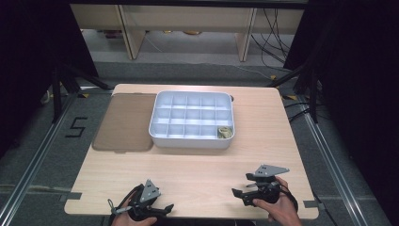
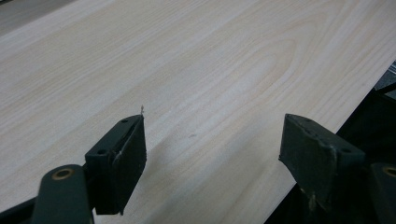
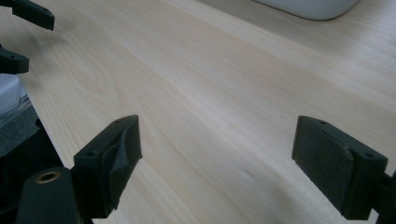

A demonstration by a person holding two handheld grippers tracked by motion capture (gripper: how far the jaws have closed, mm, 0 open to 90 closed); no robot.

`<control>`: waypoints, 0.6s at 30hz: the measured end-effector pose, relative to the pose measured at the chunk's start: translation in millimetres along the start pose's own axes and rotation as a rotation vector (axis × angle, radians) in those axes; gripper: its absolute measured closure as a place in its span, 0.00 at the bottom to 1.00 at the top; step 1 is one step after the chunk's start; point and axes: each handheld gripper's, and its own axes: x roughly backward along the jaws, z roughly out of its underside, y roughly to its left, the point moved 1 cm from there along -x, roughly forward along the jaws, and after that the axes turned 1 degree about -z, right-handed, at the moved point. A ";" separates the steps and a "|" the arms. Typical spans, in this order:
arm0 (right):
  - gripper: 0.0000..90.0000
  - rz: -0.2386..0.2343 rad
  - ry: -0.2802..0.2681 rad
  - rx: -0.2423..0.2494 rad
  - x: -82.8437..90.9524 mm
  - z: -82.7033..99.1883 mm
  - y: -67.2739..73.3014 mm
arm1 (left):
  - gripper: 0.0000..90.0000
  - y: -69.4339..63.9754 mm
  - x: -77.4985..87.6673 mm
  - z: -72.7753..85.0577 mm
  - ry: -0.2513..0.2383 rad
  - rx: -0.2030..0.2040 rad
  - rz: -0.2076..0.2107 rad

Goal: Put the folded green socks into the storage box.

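Note:
A white tray (image 1: 190, 141) divided into several compartments stands at the middle of the light wooden table (image 1: 197, 172). A small olive-green item (image 1: 225, 133) lies in its front right compartment. My left gripper (image 1: 162, 210) rests at the table's front left edge, open, nothing between its jaws; in its own view my left gripper (image 2: 212, 135) looks over bare wood. My right gripper (image 1: 241, 184) is held at the front right, open and empty, pointing left. In the right gripper view my right gripper (image 3: 217, 135) looks across the wood, with the tray's wall (image 3: 308, 7) at the top.
A flat brown lid (image 1: 126, 121) lies to the left of the tray, touching its side. The table's front edge (image 2: 327, 116) runs just beside my left gripper. The left gripper's black jaws (image 3: 28, 16) appear at the far left of the right gripper view.

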 end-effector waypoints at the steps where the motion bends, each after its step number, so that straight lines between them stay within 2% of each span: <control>1: 0.18 -0.003 0.014 -0.022 1.1 1.4 2.8 | 0.24 0.7 -0.1 -0.3 -0.001 -0.012 0.002; 2: 0.18 0.006 0.004 0.011 1.0 2.8 0.9 | 0.24 0.6 0.1 -0.3 0.001 -0.012 0.002; 3: 0.18 0.002 0.011 -0.003 1.4 5.6 3.9 | 0.24 -0.8 -0.3 0.2 -0.001 0.009 0.008; 5: 0.18 -0.009 0.014 -0.007 1.5 6.6 5.0 | 0.24 -1.0 -0.5 0.2 -0.005 0.012 0.009; 7: 0.18 0.008 0.009 0.014 1.9 9.8 5.9 | 0.24 -0.6 -0.3 0.1 -0.001 0.007 0.009; 9: 0.18 0.005 0.010 0.007 2.4 10.6 7.0 | 0.24 -0.7 -0.3 0.2 -0.001 0.007 0.008; 10: 0.18 0.009 0.007 -0.017 2.2 12.0 9.9 | 0.24 -1.1 -0.4 0.1 -0.005 0.012 0.009; 11: 0.18 0.013 0.006 0.011 2.9 12.3 9.0 | 0.24 -0.7 -0.2 0.1 -0.001 0.007 0.009; 12: 0.18 0.019 0.003 0.014 3.1 13.6 10.1 | 0.24 -0.7 -0.2 0.1 -0.002 0.008 0.008; 13: 0.18 0.001 0.011 -0.012 3.2 14.6 12.4 | 0.24 -0.8 -0.1 0.1 -0.002 0.008 0.009; 14: 0.18 0.001 0.011 -0.012 3.2 14.6 12.4 | 0.24 -0.8 -0.1 0.1 -0.002 0.008 0.009; 15: 0.18 0.027 0.007 0.030 3.9 16.0 11.4 | 0.24 -0.7 -0.1 0.1 -0.002 0.007 0.009; 16: 0.18 0.029 0.007 0.044 4.0 16.5 11.2 | 0.24 -0.7 -0.3 0.1 -0.001 0.007 0.008; 18: 0.18 0.012 0.000 0.039 2.8 17.6 11.9 | 0.24 -0.8 -0.4 0.2 -0.001 0.008 0.008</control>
